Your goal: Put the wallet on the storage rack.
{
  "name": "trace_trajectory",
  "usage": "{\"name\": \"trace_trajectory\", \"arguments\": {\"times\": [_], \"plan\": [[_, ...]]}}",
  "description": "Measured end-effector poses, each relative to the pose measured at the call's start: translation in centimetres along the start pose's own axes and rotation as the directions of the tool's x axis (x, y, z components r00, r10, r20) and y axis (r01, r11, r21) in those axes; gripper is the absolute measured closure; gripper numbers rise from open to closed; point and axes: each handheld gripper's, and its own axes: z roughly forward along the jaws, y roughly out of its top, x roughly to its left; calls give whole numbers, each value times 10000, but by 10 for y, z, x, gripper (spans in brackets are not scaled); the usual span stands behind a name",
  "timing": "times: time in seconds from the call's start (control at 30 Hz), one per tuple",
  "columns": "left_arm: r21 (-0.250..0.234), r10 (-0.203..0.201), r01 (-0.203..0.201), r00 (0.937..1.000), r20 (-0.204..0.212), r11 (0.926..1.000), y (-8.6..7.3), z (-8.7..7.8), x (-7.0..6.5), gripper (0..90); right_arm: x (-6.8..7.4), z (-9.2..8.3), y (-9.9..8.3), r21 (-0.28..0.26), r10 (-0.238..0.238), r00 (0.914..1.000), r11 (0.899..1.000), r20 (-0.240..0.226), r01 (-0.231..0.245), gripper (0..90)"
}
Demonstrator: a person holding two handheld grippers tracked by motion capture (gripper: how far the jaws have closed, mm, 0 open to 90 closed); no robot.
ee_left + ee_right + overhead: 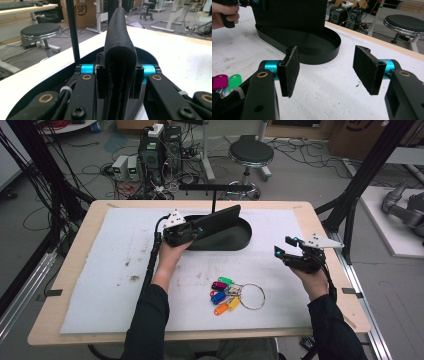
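- The left gripper (186, 231) is clamped on a black wallet (218, 218), held on edge right over the black tray (239, 241), long side running along it.
- The right gripper (283, 251) hangs open and empty, well off to the tray's right; the keys (227, 294) lie nearer it.

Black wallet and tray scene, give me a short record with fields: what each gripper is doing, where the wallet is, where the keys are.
left gripper: shut on the black wallet, held on edge
wallet position: over the black oval tray, contact with the tray cannot be told
right gripper: open, nothing between its pads, apart from the tray
key bunch: coloured tags on a ring, lying on the white mat near the table's front, untouched
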Motion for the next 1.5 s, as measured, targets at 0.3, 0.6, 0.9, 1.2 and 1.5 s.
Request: {"name": "trace_trajectory", "arguments": {"times": [0.3,0.6,0.9,1.2,1.5], "plan": [[205,483,-483,9988,-6,9986,-11,7,5,737,0,0,0,55,26,10000,10000,4,-26,389],[252,288,-288,9996,11,9993,-19,11,10,735,1,0,0,55,11,10000,10000,21,-11,390],[469,239,-233,9996,-116,9986,-24,11,13,714,1,1,-1,125,32,10000,9999,55,-33,392],[695,42,-2,9984,-567,9976,-21,10,11,467,0,0,-1,194,45,9999,9998,115,-47,393],[1171,-203,312,9954,-934,9926,-6,-5,6,250,-1,1,-2,219,144,9997,9997,181,-148,393]]}}
